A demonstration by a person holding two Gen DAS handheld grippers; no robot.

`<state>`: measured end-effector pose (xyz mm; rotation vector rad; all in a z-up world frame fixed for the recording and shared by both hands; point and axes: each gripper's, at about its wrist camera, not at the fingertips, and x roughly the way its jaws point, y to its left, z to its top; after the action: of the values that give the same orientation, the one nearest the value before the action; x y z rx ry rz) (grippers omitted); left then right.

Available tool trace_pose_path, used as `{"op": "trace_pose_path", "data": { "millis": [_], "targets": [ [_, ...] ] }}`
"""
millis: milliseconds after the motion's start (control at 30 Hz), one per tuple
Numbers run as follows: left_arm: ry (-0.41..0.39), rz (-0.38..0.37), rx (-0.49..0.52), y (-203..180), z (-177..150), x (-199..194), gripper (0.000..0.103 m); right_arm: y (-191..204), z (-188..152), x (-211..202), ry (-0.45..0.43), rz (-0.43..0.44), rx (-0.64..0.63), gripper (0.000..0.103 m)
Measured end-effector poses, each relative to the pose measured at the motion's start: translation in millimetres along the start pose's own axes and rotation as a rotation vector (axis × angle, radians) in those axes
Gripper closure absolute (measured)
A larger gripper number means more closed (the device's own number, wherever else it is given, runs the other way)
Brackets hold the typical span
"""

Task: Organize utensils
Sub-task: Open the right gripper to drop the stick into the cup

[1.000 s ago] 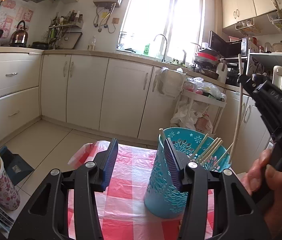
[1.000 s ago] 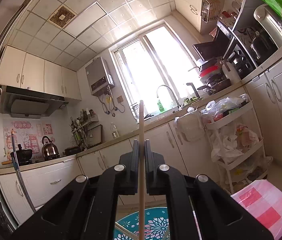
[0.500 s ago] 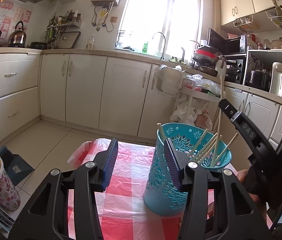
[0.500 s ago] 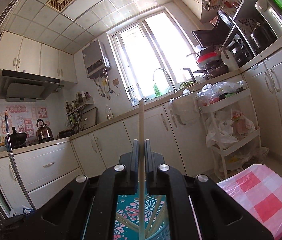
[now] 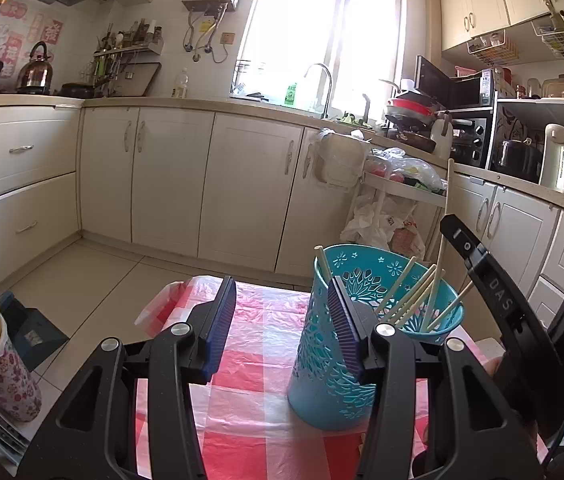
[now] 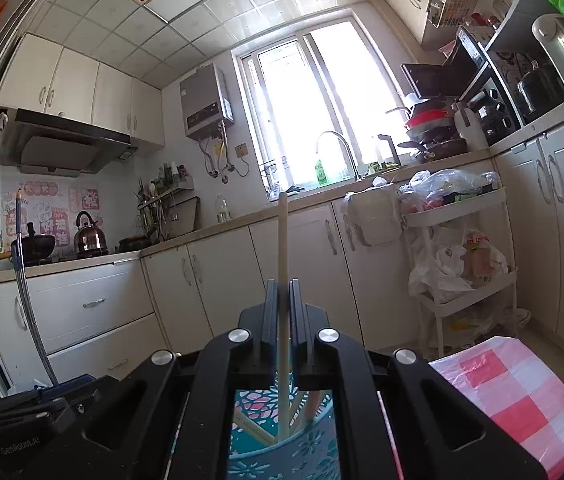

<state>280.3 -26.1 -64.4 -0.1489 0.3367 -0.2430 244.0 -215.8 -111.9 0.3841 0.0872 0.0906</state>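
A pale chopstick stands upright in the right gripper, whose jaws are pinched tight on its shaft, the lower tip already inside the teal perforated holder on the near right of the red-and-white checked tablecloth. Several more chopsticks lean against the holder's far rim. The left gripper hovers over the cloth to the left of the holder with its jaws wide apart and nothing between them, its right pad just in front of the holder's wall. The stick looks light, stiff and smooth, so a grip near mid-shaft, as here, should keep it from pivoting; too loose a squeeze could let it slide. The holder seems light plastic and might tip if nudged at the rim. Open cloth lies to the left, while the table's edge sits close on the right, leaving little room there.
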Motion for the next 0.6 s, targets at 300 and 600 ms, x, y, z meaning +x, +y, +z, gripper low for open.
{"op": "trace_pose_path", "data": {
  "millis": [300,600],
  "targets": [
    [0.007,0.008,-0.008,3.4,-0.1,-0.7,0.058,3.2,-11.2,-9.9,0.061,0.015,-0.064,0.096],
    [0.008,0.01,-0.011,3.8,-1.2,-0.8,0.057,-0.2,-16.5,-15.0,0.106,0.012,-0.075,0.09]
  ]
}}
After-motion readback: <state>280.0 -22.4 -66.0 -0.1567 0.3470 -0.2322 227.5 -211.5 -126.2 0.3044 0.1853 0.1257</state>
